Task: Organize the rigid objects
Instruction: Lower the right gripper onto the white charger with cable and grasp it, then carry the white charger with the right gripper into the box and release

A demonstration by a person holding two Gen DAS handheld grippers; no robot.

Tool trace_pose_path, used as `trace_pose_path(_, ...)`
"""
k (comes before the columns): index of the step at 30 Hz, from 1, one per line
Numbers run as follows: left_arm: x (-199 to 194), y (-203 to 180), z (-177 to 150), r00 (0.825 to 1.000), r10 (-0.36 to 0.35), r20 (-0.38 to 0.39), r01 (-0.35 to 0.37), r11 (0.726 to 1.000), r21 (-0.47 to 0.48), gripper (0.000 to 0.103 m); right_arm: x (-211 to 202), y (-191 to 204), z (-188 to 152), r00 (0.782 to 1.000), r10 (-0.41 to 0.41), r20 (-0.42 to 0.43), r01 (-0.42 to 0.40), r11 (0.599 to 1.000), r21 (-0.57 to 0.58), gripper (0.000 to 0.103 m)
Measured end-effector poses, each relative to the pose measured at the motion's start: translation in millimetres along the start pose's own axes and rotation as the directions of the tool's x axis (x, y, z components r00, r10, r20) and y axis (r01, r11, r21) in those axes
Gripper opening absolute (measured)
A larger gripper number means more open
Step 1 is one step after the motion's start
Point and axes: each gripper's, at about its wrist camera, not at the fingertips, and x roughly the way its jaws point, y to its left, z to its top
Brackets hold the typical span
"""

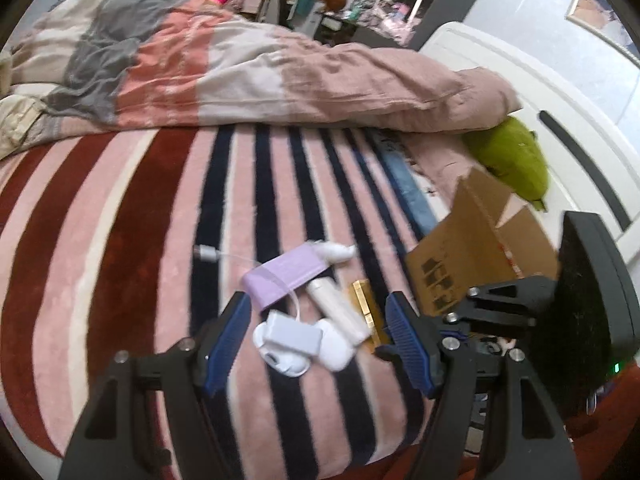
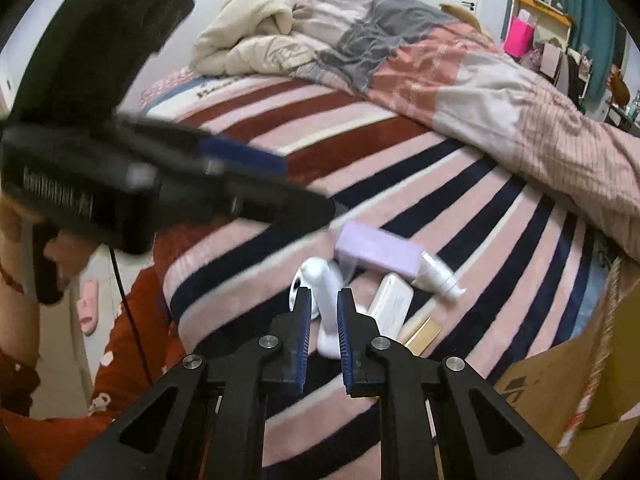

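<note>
A small pile lies on the striped blanket (image 1: 132, 240): a lilac box (image 1: 282, 276), a white pump bottle (image 1: 338, 252), a white tube (image 1: 340, 312), a gold bar (image 1: 366, 308), a flat white adapter (image 1: 292, 332) and a white hair-dryer-shaped device (image 1: 334, 350). My left gripper (image 1: 316, 320) is open wide, its fingers either side of the pile. In the right wrist view my right gripper (image 2: 323, 304) is narrowly open just above the white device (image 2: 326, 296), apart from it. The lilac box (image 2: 378, 250), bottle (image 2: 440, 276) and white case (image 2: 390, 306) lie beyond.
An open cardboard box (image 1: 476, 256) stands at the bed's right edge, also in the right wrist view (image 2: 580, 380). A rumpled quilt (image 1: 240, 64) covers the far bed. A green cushion (image 1: 516, 156) lies by the white headboard (image 1: 560, 92). The left gripper's body (image 2: 120, 184) crosses the right wrist view.
</note>
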Motion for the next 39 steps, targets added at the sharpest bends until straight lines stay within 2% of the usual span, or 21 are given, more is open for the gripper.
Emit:
trace_pose_path(2, -1, 5, -7, 1.0, 0.018, -0.009, -0.018, 1.0, -0.011, 0.067, 4, 7, -4, 0.999, -0.038, 0.009, 0.038, 0.998, -0.051, 0.009)
trace_pose_path(8, -13, 22, -19, 0.999, 0.045, 0.021, -0.044, 0.998, -0.045, 0.067, 17, 12, -2, 1.0, -0.007, -0.018, 0.006, 0.998, -0.065, 0.012)
trace_pose_path(10, -19, 32, -24, 0.998, 0.053, 0.037, -0.05, 0.997, -0.059, 0.067, 24, 14, 1, 0.999, 0.009, -0.036, -0.012, 0.998, -0.067, 0.024)
trace_pose_path(11, -21, 36, -26, 0.997, 0.057, 0.043, -0.054, 0.996, -0.065, 0.067, 29, 14, 2, 0.999, 0.025, -0.045, -0.027, 0.998, -0.063, 0.035)
trace_pose_path(12, -23, 40, -28, 0.997, 0.06, 0.046, -0.056, 0.996, -0.073, 0.067, 34, 13, 3, 0.998, 0.035, -0.052, -0.038, 0.998, -0.056, 0.039)
trace_pose_path(18, -23, 62, -41, 0.997, 0.067, 0.042, -0.062, 0.992, -0.109, 0.067, 79, 1, 5, 0.993, 0.037, -0.111, -0.038, 0.999, -0.004, 0.039)
trace_pose_path(22, -19, 72, -45, 0.997, 0.068, 0.031, -0.063, 0.989, -0.131, 0.067, 101, -10, 8, 0.993, -0.003, -0.121, 0.007, 1.0, 0.028, 0.039)
trace_pose_path(23, -19, 74, -46, 0.997, 0.067, 0.029, -0.063, 0.989, -0.134, 0.067, 104, -11, 9, 0.992, -0.01, -0.126, 0.014, 0.999, 0.032, 0.037)
trace_pose_path(25, -17, 75, -46, 0.998, 0.063, 0.027, -0.059, 0.989, -0.139, 0.067, 108, -12, 10, 0.992, -0.004, -0.129, 0.008, 0.999, 0.033, 0.027)
trace_pose_path(28, -14, 71, -44, 0.998, 0.054, 0.022, -0.051, 0.99, -0.134, 0.067, 108, -8, 12, 0.992, -0.015, -0.124, 0.017, 1.0, 0.018, 0.025)
trace_pose_path(32, -14, 56, -38, 1.0, 0.011, 0.016, -0.009, 0.994, -0.109, 0.067, 92, -2, 16, 0.997, -0.011, -0.078, 0.012, 1.0, 0.009, 0.025)
trace_pose_path(36, -21, 27, -22, 0.999, -0.037, 0.036, 0.039, 0.997, -0.064, 0.066, 52, 8, 21, 1.0, 0.011, 0.01, -0.011, 1.0, -0.018, 0.025)
trace_pose_path(39, -28, 0, -7, 0.994, -0.098, 0.054, 0.1, 0.995, -0.023, 0.066, 15, 14, 23, 0.996, 0.038, 0.084, -0.036, 0.999, -0.033, 0.025)
